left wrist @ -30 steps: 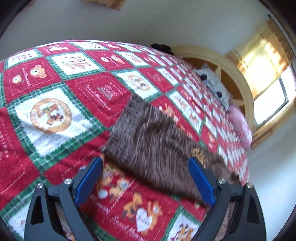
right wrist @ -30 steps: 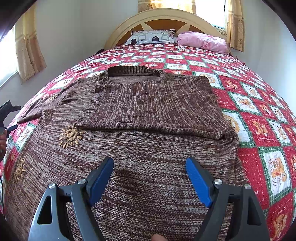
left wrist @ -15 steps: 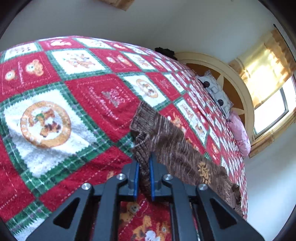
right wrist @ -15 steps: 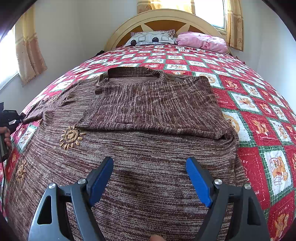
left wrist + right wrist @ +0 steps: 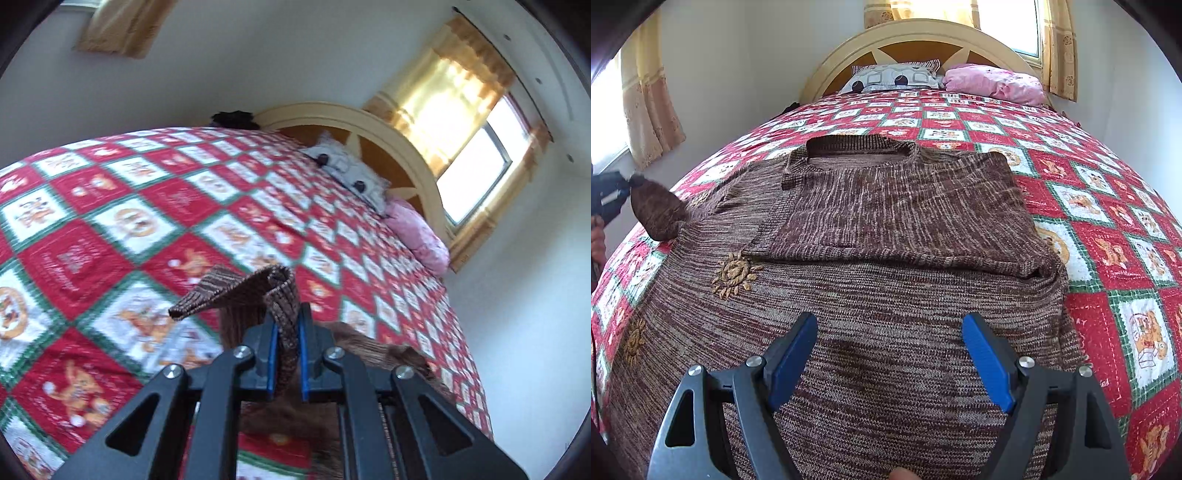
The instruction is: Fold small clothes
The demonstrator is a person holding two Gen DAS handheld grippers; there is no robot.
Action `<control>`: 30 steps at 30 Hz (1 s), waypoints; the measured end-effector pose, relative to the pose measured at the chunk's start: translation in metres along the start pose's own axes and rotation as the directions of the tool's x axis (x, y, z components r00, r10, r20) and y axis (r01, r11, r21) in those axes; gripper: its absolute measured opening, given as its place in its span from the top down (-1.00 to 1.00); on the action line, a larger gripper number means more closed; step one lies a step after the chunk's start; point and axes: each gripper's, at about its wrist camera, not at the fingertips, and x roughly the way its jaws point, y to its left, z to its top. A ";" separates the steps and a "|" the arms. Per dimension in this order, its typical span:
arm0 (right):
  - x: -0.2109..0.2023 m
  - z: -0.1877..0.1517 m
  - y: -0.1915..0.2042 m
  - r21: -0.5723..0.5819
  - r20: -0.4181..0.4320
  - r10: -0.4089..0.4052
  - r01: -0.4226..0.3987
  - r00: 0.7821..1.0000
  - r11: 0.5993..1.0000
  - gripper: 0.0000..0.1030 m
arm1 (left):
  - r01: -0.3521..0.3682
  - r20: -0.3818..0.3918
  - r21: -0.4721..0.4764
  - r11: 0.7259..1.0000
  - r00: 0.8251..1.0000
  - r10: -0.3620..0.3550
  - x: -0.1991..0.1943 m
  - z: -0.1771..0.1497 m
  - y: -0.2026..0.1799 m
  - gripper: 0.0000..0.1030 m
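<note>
A brown knit sweater (image 5: 886, 236) lies flat on the bed, neck toward the headboard, its right sleeve folded across the chest. My left gripper (image 5: 286, 328) is shut on the cuff of the left sleeve (image 5: 258, 291) and holds it lifted above the quilt. In the right wrist view that gripper (image 5: 613, 195) shows at the far left with the raised sleeve (image 5: 657, 210) hanging from it. My right gripper (image 5: 890, 354) is open and empty, hovering over the sweater's lower body near the hem.
A red, white and green patchwork quilt (image 5: 1108, 229) covers the bed. A patterned pillow (image 5: 894, 75) and a pink pillow (image 5: 993, 81) lie against the cream headboard (image 5: 916, 33). Curtained windows (image 5: 476, 147) stand behind and to the left.
My left gripper went from open over the sleeve to shut on its cuff, then lifted the sleeve off the quilt. My right gripper stayed still and open.
</note>
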 end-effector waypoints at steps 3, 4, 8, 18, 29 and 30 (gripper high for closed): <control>0.000 0.000 -0.001 0.005 0.003 0.005 -0.005 1.000 1.000 -0.58 | 0.052 -0.012 0.063 0.997 0.999 -0.052 0.005 -0.004 -0.036 0.82; 0.000 0.000 -0.001 0.006 0.004 0.006 -0.006 1.000 1.000 -0.58 | 0.066 -0.015 0.074 0.995 0.998 -0.065 0.006 -0.005 -0.044 0.82; 0.000 0.000 -0.001 0.013 0.008 0.012 -0.012 1.000 1.000 -0.58 | 0.142 -0.047 0.116 0.983 0.989 -0.138 0.012 -0.016 -0.084 0.82; -0.001 -0.001 -0.005 0.033 0.018 0.033 -0.034 0.999 0.999 -0.58 | 0.248 -0.180 0.209 0.946 0.961 -0.212 0.050 -0.083 -0.159 0.82; -0.002 -0.001 -0.007 0.045 0.023 0.047 -0.048 0.999 0.998 -0.58 | 0.139 -0.295 0.449 0.883 0.956 -0.001 0.070 -0.153 -0.175 0.04; -0.002 -0.001 -0.007 0.044 0.023 0.046 -0.047 0.999 0.998 -0.58 | 0.143 -0.281 0.461 0.876 0.960 -0.009 0.064 -0.152 -0.173 -0.09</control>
